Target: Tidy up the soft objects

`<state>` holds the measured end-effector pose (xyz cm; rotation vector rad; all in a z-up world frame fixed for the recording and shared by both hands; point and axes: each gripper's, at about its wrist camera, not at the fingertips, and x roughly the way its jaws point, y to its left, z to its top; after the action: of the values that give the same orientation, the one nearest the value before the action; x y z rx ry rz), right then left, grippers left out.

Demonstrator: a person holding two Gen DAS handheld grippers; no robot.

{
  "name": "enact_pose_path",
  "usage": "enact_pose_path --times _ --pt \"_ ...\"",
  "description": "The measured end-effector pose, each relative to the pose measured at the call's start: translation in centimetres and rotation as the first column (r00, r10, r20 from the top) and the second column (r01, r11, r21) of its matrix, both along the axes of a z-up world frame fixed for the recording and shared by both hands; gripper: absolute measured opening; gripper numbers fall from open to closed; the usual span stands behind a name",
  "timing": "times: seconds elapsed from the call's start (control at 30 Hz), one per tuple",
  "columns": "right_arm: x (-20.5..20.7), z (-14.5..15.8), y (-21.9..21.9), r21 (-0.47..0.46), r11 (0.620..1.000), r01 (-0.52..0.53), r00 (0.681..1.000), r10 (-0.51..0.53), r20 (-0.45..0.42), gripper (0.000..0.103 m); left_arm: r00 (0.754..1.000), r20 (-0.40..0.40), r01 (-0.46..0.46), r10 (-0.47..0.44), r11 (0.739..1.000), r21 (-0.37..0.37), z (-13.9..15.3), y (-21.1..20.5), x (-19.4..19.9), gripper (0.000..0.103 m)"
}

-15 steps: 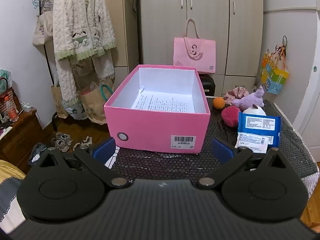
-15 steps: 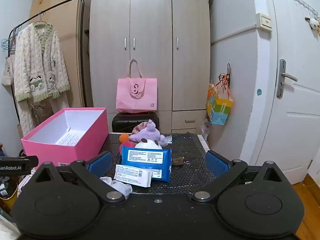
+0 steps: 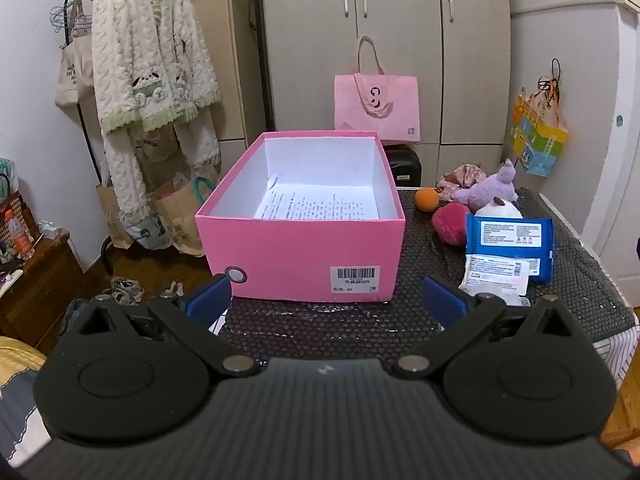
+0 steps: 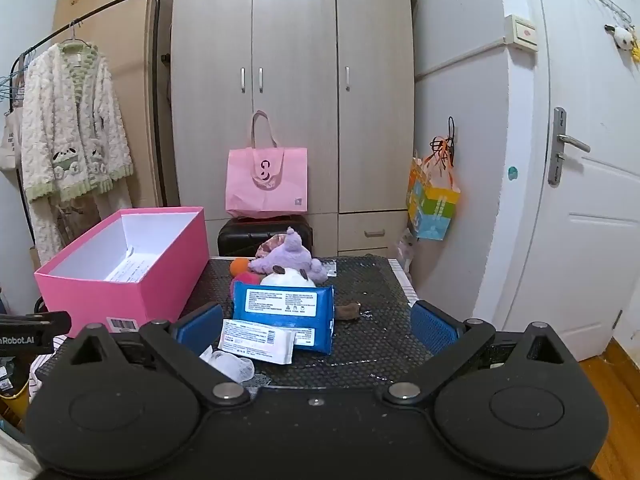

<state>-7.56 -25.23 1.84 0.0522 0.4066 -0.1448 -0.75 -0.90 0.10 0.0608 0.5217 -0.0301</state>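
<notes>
An open pink box holding a printed sheet stands on the left of a black mesh table. To its right lie soft things: a purple plush, a red pompom, an orange ball, a white plush, a blue wipes pack and a white pack. My left gripper is open and empty, in front of the box. My right gripper is open and empty, in front of the packs.
A pink tote bag sits on a black case by the wardrobe. A clothes rack with a fluffy robe stands left. A door is at right. A crumpled white wrapper lies at the table's near edge.
Both views have barely shifted. Both grippers stay open and empty, and nothing on the table has moved.
</notes>
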Motion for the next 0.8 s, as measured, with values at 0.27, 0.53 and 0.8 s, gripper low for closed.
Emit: enact_pose_path --times 0.27,0.53,0.8 --pt "-0.33 0.09 -0.12 -0.002 1.000 0.005 1.000 -0.005 -0.006 0.102 1.000 0.006 0.003 -0.003 1.000 -0.025 -0.14 0.07 -0.25 0.103" --pt "-0.33 -0.11 -0.41 0.001 1.000 0.011 1.000 -0.011 -0.016 0.102 1.000 -0.004 0.016 -0.016 1.000 -0.004 -0.29 -0.14 -0.37 0.103" --pt "-0.40 -0.07 -0.72 0.040 0.999 -0.029 0.999 0.030 -0.033 0.102 0.998 -0.053 0.036 -0.036 0.999 0.017 -0.67 -0.36 -0.55 0.103"
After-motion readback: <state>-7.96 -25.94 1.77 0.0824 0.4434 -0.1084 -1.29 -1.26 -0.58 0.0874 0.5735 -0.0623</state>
